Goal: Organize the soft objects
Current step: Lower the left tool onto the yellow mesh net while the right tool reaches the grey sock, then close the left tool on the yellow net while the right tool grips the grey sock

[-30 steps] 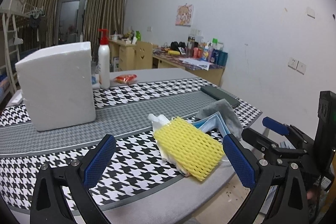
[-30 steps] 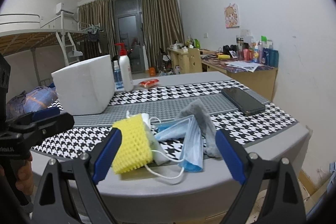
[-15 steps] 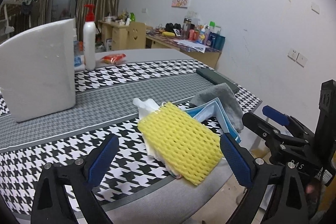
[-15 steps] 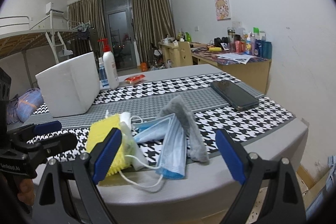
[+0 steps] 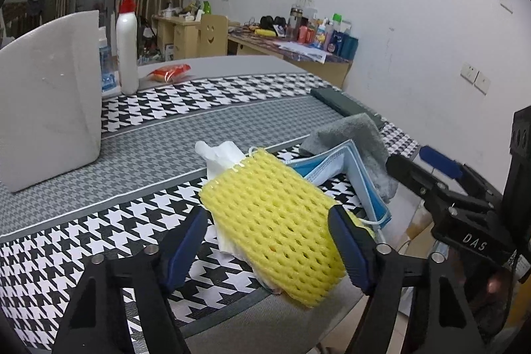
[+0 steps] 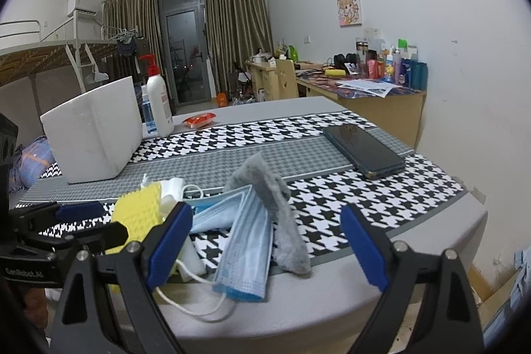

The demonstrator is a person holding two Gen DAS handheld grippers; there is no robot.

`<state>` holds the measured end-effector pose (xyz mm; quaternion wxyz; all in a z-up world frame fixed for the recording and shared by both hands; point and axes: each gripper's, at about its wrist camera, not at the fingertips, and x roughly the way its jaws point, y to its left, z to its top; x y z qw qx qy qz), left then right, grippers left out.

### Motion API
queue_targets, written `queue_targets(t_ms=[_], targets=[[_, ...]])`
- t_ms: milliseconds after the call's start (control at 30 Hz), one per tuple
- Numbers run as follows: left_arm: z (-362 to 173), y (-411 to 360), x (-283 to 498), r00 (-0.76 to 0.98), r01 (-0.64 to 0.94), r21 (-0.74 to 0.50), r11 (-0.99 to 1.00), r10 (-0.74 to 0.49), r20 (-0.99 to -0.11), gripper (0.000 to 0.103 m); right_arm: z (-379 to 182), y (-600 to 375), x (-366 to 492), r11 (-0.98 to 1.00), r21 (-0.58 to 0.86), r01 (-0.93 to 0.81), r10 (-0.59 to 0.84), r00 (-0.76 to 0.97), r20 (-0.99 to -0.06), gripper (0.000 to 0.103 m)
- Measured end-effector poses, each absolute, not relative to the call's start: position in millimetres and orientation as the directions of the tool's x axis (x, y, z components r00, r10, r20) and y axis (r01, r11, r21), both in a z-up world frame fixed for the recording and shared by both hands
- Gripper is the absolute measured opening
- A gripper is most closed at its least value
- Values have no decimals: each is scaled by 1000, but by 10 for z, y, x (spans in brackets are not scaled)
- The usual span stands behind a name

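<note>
A yellow foam net (image 5: 275, 218) lies at the table's near edge on a white plastic wrapper (image 5: 220, 156). Beside it lie a blue face mask (image 5: 345, 170) and a grey cloth (image 5: 360, 135). My left gripper (image 5: 270, 236) is open, its jaws on either side of the foam net's near end. My right gripper (image 6: 265, 239) is open with the face mask (image 6: 247, 241) and grey cloth (image 6: 275, 204) between its jaws. The foam net (image 6: 137, 213) shows at the left in the right wrist view. The right gripper also shows in the left wrist view (image 5: 434, 168).
A white foam box (image 5: 46, 95) stands at the back left, with a white pump bottle (image 5: 127, 55) and an orange packet (image 5: 169, 72) behind it. A dark phone (image 6: 363, 150) lies at the right on the houndstooth table cloth (image 5: 99, 231). A cluttered desk (image 6: 371, 88) stands by the wall.
Both grippers have moved forward toward the pile. The left gripper's jaws have narrowed around the yellow foam net. The right gripper now frames the mask and cloth.
</note>
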<state>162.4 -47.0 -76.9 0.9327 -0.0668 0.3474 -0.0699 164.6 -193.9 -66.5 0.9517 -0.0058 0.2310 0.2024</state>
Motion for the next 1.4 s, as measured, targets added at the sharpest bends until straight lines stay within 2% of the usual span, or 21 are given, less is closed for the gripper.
queue_targets(t_ms=[100,233,367,567,800,867,967,1200,1400], targets=[[-805,-497,1663,730,85,-168,982,-177,-660,65,-672,-1939,1708,924,55,-377,360,817,-451,93],[-811,-512,1664,729,91,-167,982,-180,-660,64,-691,-1950,1790,927,66,-369,356,809,-468,92],[-840,-517,1681,720,87,-157,984,-171,-672,59,-744,-1943,1877,924,78,-373,360,786,-504,75],[-847,-498,1686,715,97,-163,982,-182,-674,57,-805,-1961,1977,925,109,-365,363,760,-538,51],[-855,-509,1673,707,111,-160,981,-191,-681,57,-864,-1944,2051,919,122,-375,373,731,-571,34],[-847,-537,1661,711,121,-144,982,-187,-678,57,-880,-1933,2071,920,120,-373,370,725,-580,21],[-854,-560,1671,704,136,-140,981,-195,-683,47,-895,-1943,2087,918,134,-374,377,716,-588,11],[-849,-518,1674,706,150,-163,975,-221,-673,22,-817,-1993,2041,917,154,-368,388,733,-559,8],[-780,-478,1615,727,167,-174,970,-241,-643,18,-706,-1988,1986,916,158,-370,394,751,-530,7]])
